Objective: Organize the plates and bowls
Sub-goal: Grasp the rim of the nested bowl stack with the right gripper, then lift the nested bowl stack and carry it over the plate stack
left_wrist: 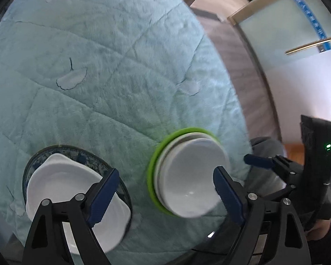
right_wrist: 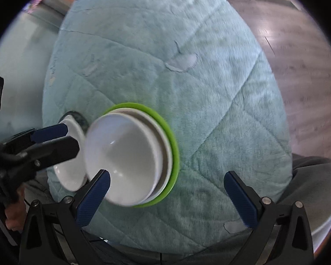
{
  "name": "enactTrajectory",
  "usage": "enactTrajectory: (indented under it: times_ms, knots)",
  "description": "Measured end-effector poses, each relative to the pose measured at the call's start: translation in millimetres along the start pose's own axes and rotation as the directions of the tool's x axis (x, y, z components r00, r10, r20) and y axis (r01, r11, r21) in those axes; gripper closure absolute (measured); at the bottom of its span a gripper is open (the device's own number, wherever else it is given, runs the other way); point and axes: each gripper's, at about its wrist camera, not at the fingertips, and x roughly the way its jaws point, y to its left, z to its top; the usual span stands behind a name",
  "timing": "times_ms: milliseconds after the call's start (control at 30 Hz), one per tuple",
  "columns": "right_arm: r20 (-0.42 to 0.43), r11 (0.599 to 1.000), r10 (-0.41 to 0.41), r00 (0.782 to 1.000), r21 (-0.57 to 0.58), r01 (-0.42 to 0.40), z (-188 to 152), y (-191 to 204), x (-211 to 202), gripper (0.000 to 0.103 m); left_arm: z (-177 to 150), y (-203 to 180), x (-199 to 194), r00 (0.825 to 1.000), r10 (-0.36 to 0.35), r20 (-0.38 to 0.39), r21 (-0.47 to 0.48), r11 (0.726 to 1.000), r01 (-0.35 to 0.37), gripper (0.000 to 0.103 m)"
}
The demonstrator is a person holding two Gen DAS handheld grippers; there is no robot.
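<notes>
Both my grippers are hanging open above the dishes on the pale teal quilt (left_wrist: 112, 70).

The quilt is spreading under everything, and I am placing the rest from the green plate (left_wrist: 153, 165), which is lying on it near the edge closest to me. A white plate (left_wrist: 163, 167) is sitting on the green plate, and a round white bowl (left_wrist: 194, 176) is sitting on top of that. To the left of the green plate, apart from it, a dark patterned plate (left_wrist: 88, 154) is carrying an angular white bowl (left_wrist: 64, 181). My left gripper (left_wrist: 165, 198) is hovering with its jaws spread wide, straddling the gap between the two stacks and gripping nothing. My right gripper (right_wrist: 167, 201) is likewise gaping wide just right of the green plate, its pads pressing on nothing.
</notes>
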Motion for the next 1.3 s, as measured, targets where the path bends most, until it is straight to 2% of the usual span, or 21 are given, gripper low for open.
enactTrajectory:
  times_ms: [100,133,267,400,467,500,533,733,833,1033,1233,1300]
  knots:
    - [-0.033,1.0,0.001,0.999,-0.006,-0.001,1.2,-1.6,11.7,0.001,2.5,2.1,13.5,1.0,0.007,-0.026,0.01,1.0,-0.007,0.017]
    - [-0.041,1.0,0.002,0.999,-0.006,-0.002,1.6,-2.3,14.9,0.001,3.1,3.1,17.3,0.999,0.003,-0.035,0.009,1.0,-0.003,0.02]
    - [-0.069,1.0,-0.018,0.997,-0.002,0.018,3.3,-3.9,26.5,0.012,4.1,7.3,33.4,0.997,0.001,-0.081,0.001,1.0,-0.001,0.026]
    - [-0.086,0.999,-0.032,0.996,-0.013,0.031,5.6,-4.2,34.0,0.025,2.2,13.5,45.7,0.993,-0.015,-0.115,-0.013,1.0,0.013,0.04]
    - [-0.088,0.999,-0.048,0.995,-0.01,0.047,7.2,-4.8,36.7,0.038,-0.6,14.8,48.1,0.992,-0.02,-0.127,-0.011,1.0,0.019,0.048]
    - [-0.09,0.999,-0.054,0.994,-0.01,0.054,7.7,-5.0,38.1,0.041,-1.3,15.3,50.3,0.99,-0.024,-0.136,-0.012,1.0,0.023,0.056]
    - [-0.094,0.998,-0.055,0.994,-0.007,0.055,8.1,-4.1,41.0,0.042,-2.3,15.7,53.3,0.989,-0.03,-0.145,-0.015,1.0,0.028,0.064]
    - [-0.111,1.0,-0.007,0.994,0.01,0.008,12.4,0.2,47.3,0.051,-6.3,19.2,62.0,0.986,-0.046,-0.162,-0.038,0.998,0.04,0.077]
    - [-0.107,0.999,0.013,0.994,0.043,-0.008,14.9,0.4,49.5,0.053,-6.0,19.1,63.8,0.986,-0.06,-0.156,-0.041,0.998,0.054,0.079]
    - [-0.087,1.0,0.008,0.996,0.026,-0.006,24.4,12.0,44.7,0.072,-8.1,23.4,66.6,0.986,-0.076,-0.146,-0.062,0.996,0.067,0.08]
    - [-0.086,0.999,0.026,0.996,0.042,-0.023,22.8,11.5,48.2,0.072,-9.1,22.6,62.5,0.987,-0.073,-0.143,-0.069,0.996,0.063,0.08]
    - [-0.076,0.999,0.019,0.997,0.045,-0.016,20.5,5.1,43.9,0.069,-9.7,22.2,63.7,0.987,-0.074,-0.144,-0.077,0.995,0.063,0.08]
